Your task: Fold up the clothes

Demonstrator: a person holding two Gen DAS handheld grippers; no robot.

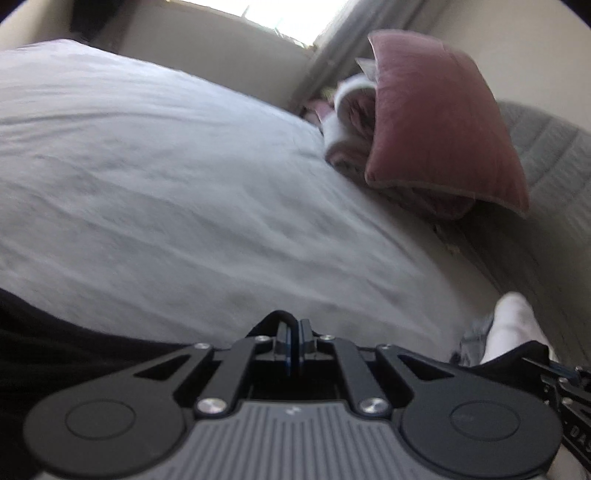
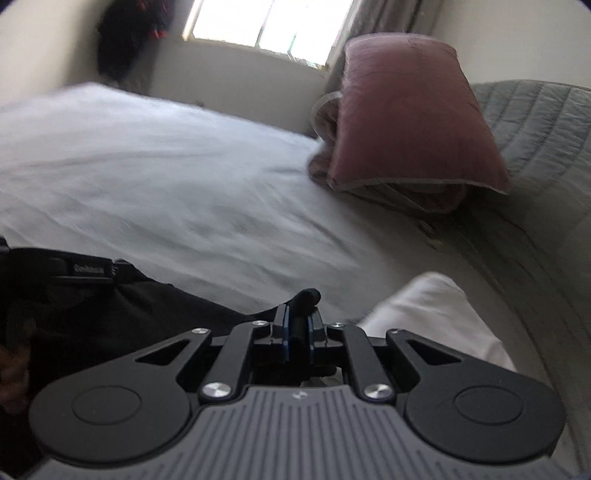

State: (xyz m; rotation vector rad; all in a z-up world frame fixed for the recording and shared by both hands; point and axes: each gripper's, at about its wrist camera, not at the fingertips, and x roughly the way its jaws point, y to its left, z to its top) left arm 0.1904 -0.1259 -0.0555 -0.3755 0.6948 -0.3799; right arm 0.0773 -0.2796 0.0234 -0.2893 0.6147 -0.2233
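A black garment hangs over the near edge of a bed with a white sheet. My left gripper is shut on a fold of that black cloth, which loops over its fingertips. In the right wrist view the same black garment spreads to the left, and my right gripper is shut on a thick roll of it that pokes out above the fingers. The other gripper shows at the far edge of each view, also in the black cloth.
A folded pink quilt lies at the far right of the bed, with a grey quilted headboard behind it. A window and curtain stand at the back. Something white lies near right, on the floor.
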